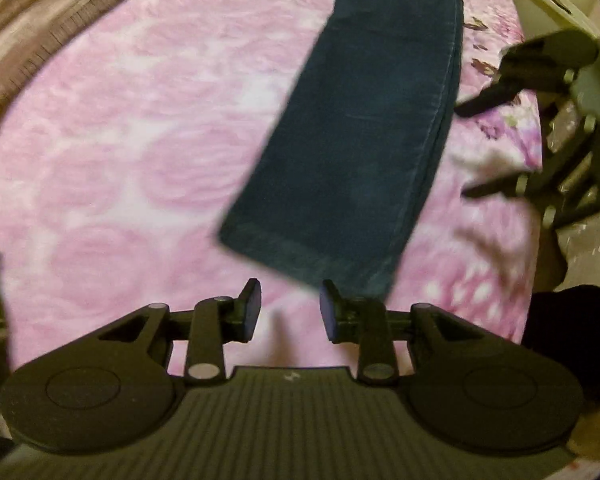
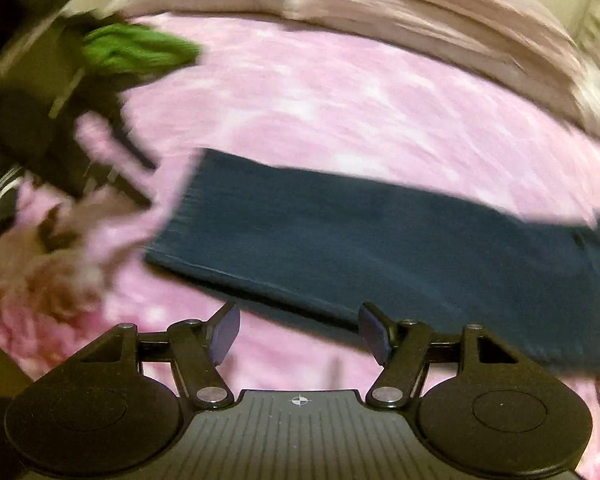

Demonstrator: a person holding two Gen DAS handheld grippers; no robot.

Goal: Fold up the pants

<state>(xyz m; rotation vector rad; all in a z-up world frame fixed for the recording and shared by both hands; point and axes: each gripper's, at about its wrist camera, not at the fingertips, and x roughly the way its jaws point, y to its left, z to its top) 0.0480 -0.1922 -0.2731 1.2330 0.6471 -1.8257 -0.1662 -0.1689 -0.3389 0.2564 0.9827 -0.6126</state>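
The left gripper hangs nearest the lens with its two fingers spread apart and nothing between them, just short of the hem end of the dark blue pants, which lie flat as one long strip on the pink patterned bedspread. The right gripper is likewise spread wide and empty, poised over the long edge of the pants. A green cloth lies near the bedspread's far edge, beside blurred folded bedding.
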